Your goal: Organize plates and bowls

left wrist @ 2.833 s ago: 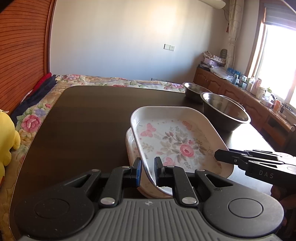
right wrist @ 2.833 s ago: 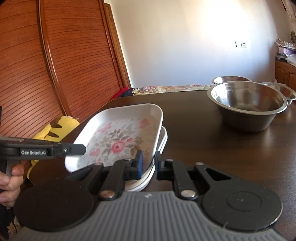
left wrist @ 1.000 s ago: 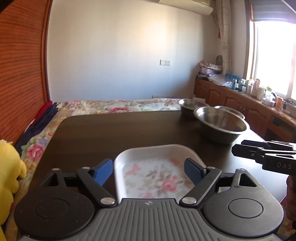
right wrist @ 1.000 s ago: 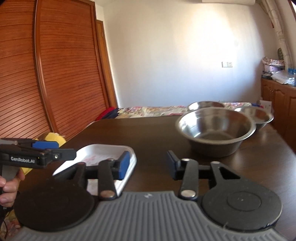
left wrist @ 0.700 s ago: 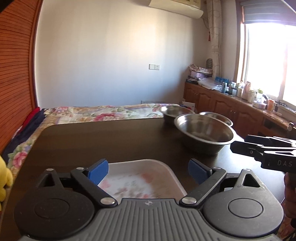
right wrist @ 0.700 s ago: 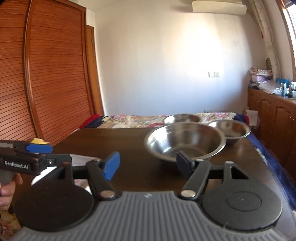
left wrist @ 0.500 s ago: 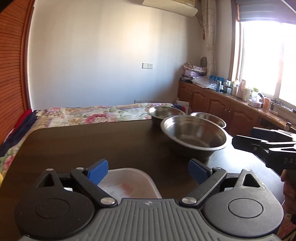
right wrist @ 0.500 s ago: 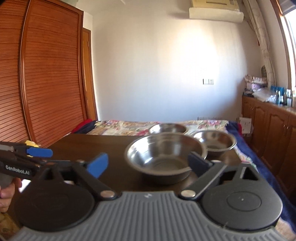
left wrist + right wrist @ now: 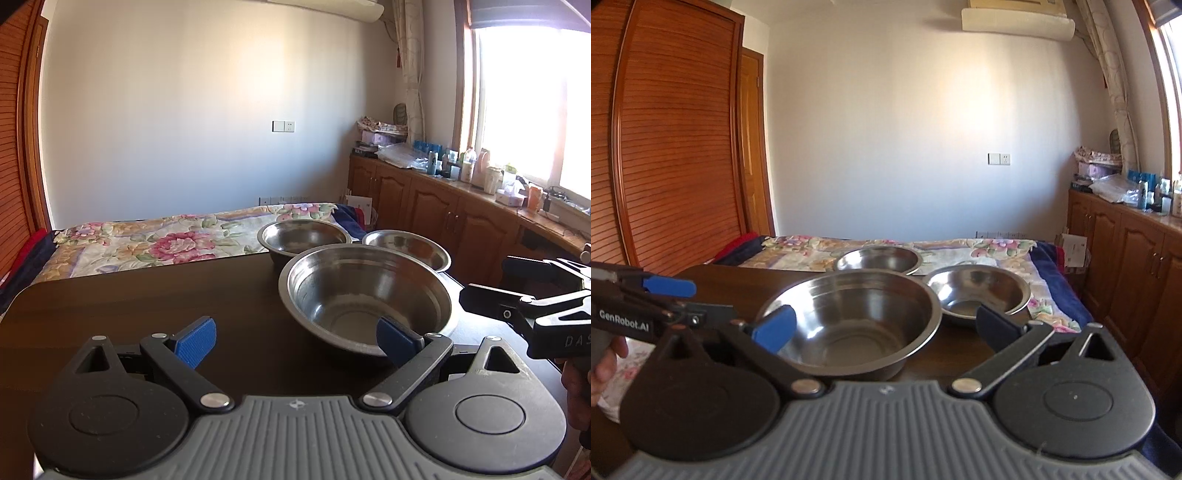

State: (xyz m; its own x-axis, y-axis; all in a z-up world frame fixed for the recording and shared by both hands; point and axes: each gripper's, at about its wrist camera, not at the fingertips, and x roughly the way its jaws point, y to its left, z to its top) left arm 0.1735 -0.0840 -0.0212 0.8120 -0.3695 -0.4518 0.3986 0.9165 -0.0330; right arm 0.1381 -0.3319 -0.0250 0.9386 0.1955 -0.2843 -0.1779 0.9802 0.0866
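Three steel bowls stand on the dark wooden table (image 9: 147, 302). The large bowl (image 9: 365, 295) (image 9: 849, 314) is nearest, with two smaller bowls (image 9: 303, 238) (image 9: 406, 245) behind it by the table's far edge. My left gripper (image 9: 295, 341) is open and holds nothing, its right pad in front of the large bowl's near rim. My right gripper (image 9: 884, 326) is open too, with the large bowl seen between its pads. Each view shows the other gripper at its edge, the right one (image 9: 487, 278) and the left one (image 9: 698, 301). No floral plates are in view.
A bed with a floral cover (image 9: 166, 236) lies just past the table's far edge. Wooden cabinets (image 9: 443, 206) topped with bottles run along the right wall under the window. A slatted wooden wardrobe (image 9: 665, 147) fills the left side.
Both grippers let go of the floral plate, opened wide and swung up toward the steel bowls. The stacked plates slid below the views and the bowls came closer.
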